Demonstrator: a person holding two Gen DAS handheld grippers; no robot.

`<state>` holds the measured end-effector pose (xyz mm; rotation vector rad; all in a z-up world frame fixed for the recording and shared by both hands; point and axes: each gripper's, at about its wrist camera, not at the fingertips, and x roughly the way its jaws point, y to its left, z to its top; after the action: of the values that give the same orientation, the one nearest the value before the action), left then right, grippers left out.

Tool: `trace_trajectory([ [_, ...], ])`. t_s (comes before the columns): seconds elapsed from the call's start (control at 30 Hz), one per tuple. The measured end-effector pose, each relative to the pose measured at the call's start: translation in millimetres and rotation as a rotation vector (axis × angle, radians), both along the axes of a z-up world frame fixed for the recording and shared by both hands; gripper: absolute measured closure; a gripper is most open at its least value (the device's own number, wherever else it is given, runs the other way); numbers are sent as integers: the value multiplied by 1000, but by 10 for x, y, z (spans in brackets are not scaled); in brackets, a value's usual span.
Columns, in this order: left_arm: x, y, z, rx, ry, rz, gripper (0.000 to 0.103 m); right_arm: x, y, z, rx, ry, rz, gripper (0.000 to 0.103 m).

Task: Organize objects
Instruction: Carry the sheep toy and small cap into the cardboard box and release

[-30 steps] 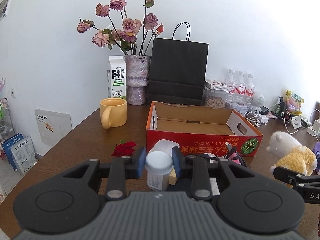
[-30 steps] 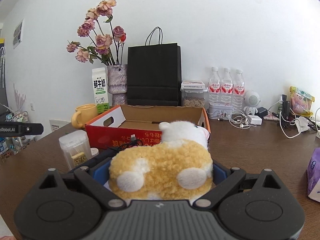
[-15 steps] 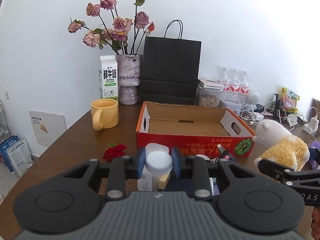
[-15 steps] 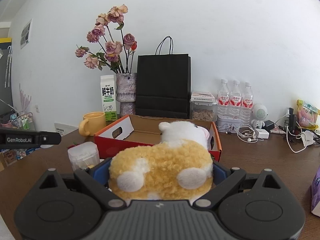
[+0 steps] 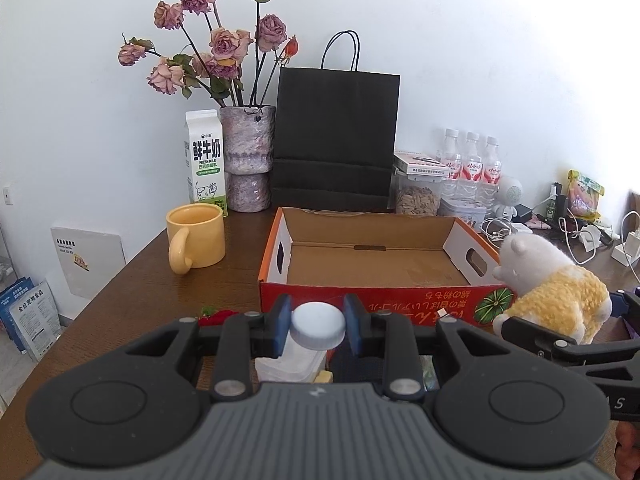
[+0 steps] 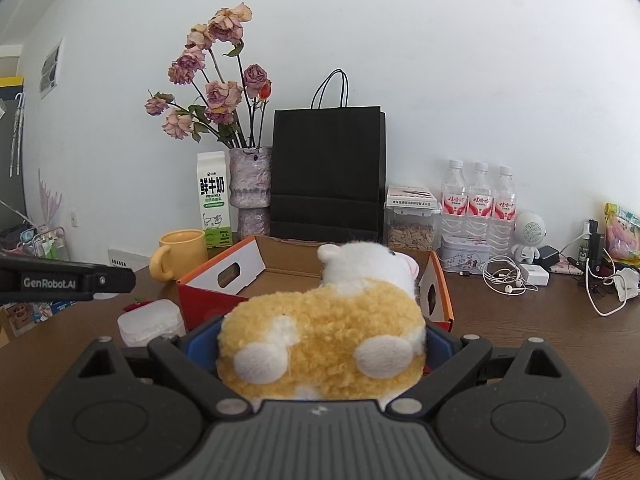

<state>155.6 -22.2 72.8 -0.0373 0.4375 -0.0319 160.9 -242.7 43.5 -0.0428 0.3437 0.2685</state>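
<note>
My left gripper is shut on a small white-capped bottle, held just in front of the red cardboard box. The box stands open with a bare brown floor. A translucent lidded container sits on the table below the bottle. My right gripper is shut on a yellow and white plush sheep, its head toward the box. In the left wrist view the plush sheep hangs by the box's right front corner. The right wrist view shows the translucent container left of the box.
Along the wall stand a yellow mug, a milk carton, a vase of dried roses, a black paper bag, a seed jar and water bottles. Cables and chargers lie right. A red rose lies near the box.
Both grippers have moved toward the box and slightly up with their loads. The box now looks nearer, and the plush sheep is closer to its right front corner.
</note>
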Motion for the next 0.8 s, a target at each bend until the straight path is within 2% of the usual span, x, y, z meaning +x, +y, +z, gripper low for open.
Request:
trace_trajectory([
  [0.37,539,-45,46,-3,22,-2,74,487,120,32,-8,-10,14,6],
  [0.8,1461,-143,111,11,102,-7,74,1266,207,57,-22,-8,27,6],
])
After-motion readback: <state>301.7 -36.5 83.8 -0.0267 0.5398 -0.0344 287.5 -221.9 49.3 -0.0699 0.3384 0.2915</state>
